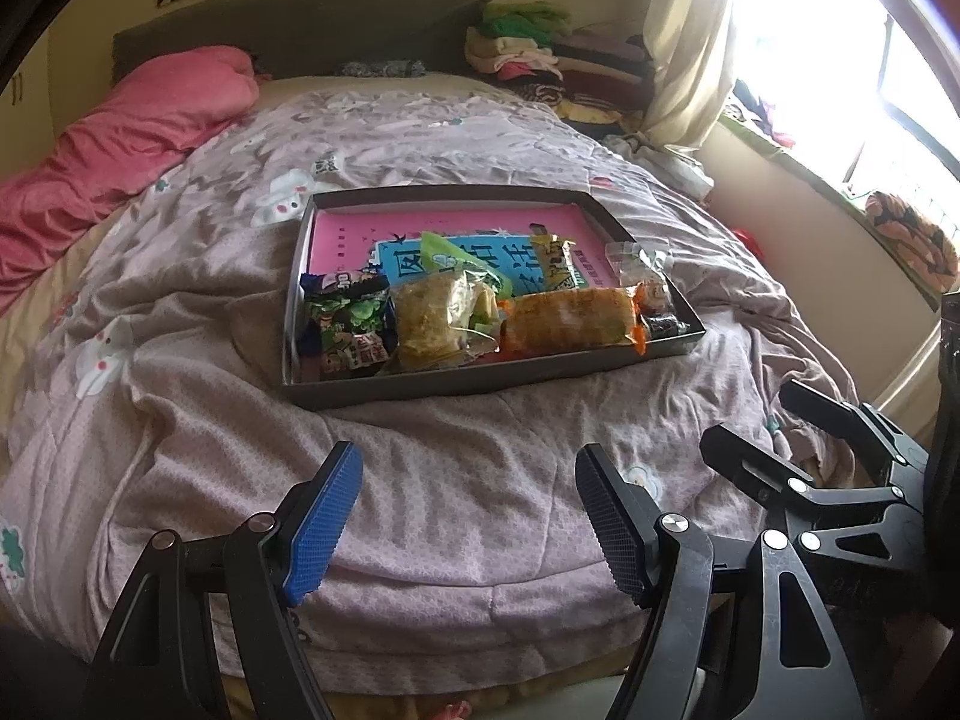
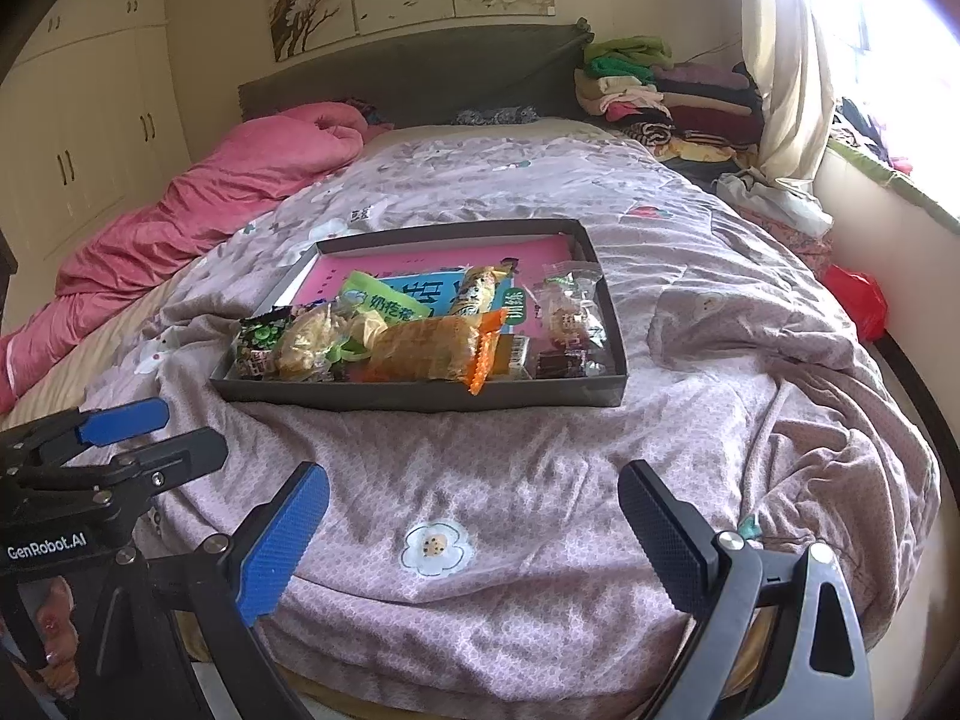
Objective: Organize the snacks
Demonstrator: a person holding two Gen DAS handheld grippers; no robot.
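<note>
A shallow dark tray (image 1: 456,387) (image 2: 420,399) lies on the bed and holds several snack packets on a pink book (image 1: 384,228). At its near edge are a green packet (image 1: 348,324) (image 2: 261,342), a clear yellowish packet (image 1: 438,318) (image 2: 312,342) and an orange packet (image 1: 570,318) (image 2: 432,348). A clear packet (image 2: 570,312) lies at the tray's right. My left gripper (image 1: 468,522) is open and empty, over the quilt short of the tray. My right gripper (image 2: 474,534) is open and empty too, beside the left one (image 2: 150,432).
A pink duvet (image 1: 120,144) (image 2: 210,204) lies along the bed's left side. Folded clothes (image 1: 558,66) (image 2: 660,96) are stacked at the headboard's right. A curtain (image 1: 690,48) and window are on the right. A red bag (image 2: 858,300) lies at the bed's right edge.
</note>
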